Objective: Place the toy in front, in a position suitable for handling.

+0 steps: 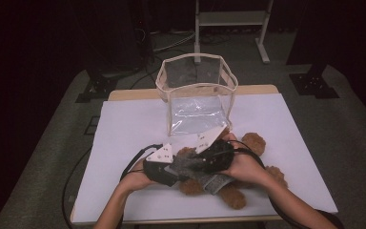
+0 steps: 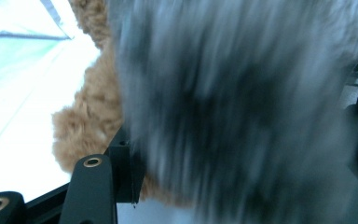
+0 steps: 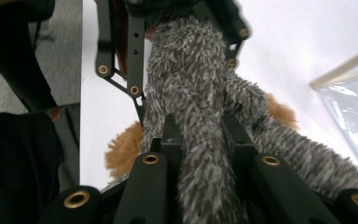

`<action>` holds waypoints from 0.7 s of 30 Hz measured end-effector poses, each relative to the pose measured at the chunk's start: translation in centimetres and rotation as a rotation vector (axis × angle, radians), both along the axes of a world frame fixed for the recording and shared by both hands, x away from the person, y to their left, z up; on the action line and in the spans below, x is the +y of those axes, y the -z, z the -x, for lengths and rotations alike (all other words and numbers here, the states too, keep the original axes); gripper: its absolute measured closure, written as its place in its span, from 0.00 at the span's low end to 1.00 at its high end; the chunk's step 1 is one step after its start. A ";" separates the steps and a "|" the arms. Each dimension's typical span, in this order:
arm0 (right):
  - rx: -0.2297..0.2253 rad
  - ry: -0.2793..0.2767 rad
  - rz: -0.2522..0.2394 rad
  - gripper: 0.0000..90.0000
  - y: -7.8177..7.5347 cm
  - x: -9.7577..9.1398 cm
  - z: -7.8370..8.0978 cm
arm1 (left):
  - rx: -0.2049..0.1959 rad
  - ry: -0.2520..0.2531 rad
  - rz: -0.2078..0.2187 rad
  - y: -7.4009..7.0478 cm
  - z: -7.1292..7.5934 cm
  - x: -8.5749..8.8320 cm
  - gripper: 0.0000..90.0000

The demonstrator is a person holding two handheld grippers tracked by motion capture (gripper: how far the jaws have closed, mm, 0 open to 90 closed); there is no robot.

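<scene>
A brown teddy bear (image 1: pixel 253 142) lies on the white table (image 1: pixel 124 133), front centre. A grey fuzzy cloth (image 1: pixel 190 164) is draped over its middle. Both grippers meet on that cloth: my left gripper (image 1: pixel 171 169) comes in from the left, my right gripper (image 1: pixel 207 160) from the right. In the right gripper view the grey cloth (image 3: pixel 191 84) runs as a strip between my right gripper's (image 3: pixel 200 135) jaws, and the left gripper (image 3: pixel 186 42) clasps it farther along. The left gripper view has blurred grey cloth (image 2: pixel 242 102) pressed against the left gripper (image 2: pixel 135 177), with bear fur (image 2: pixel 88 121) beside it.
A clear plastic bag (image 1: pixel 195 90) with beige trim stands open-topped at the back centre of the table, just beyond the bear. Cables trail from both grippers over the front edge. A white metal stand (image 1: pixel 231 19) is on the floor behind the table.
</scene>
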State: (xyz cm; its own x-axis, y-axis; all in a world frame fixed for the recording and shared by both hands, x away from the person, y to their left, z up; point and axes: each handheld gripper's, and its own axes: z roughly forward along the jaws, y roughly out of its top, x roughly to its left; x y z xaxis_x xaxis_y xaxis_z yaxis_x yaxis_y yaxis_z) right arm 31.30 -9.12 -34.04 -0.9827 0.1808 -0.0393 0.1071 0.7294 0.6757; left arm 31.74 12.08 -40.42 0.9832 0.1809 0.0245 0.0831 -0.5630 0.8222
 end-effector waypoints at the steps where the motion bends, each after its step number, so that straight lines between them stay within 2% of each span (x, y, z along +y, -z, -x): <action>1: 0.000 -0.006 0.018 0.82 0.2 0.5 -0.1 | -0.007 0.000 -0.011 0.0 0.0 0.0 0.47; 3: -0.006 -0.009 0.021 0.82 0.2 0.7 -0.3 | -0.008 -0.004 -0.011 0.0 0.0 0.1 0.47; 6: -0.007 0.005 0.003 0.82 -0.2 -0.2 -0.5 | -0.007 -0.002 -0.017 0.1 0.0 0.1 0.47; 8: -0.003 0.026 -0.009 0.82 -0.6 -1.1 -0.5 | -0.006 -0.001 -0.014 0.1 0.0 0.0 0.47; 12: -0.024 0.074 -0.031 0.82 -1.4 -3.1 -1.2 | -0.002 0.004 -0.017 0.1 0.1 -0.1 0.47; 16: -0.002 0.122 -0.047 0.82 -1.2 -4.6 -2.2 | -0.004 0.006 -0.022 0.0 0.1 0.0 0.46; 18: 0.021 0.117 -0.056 0.82 -0.7 -4.8 -2.2 | -0.014 0.005 -0.018 -0.4 0.0 0.2 0.45; 21: 0.044 0.079 -0.073 0.82 -0.3 -4.7 -1.4 | -0.017 -0.002 0.009 -0.9 0.1 0.2 0.44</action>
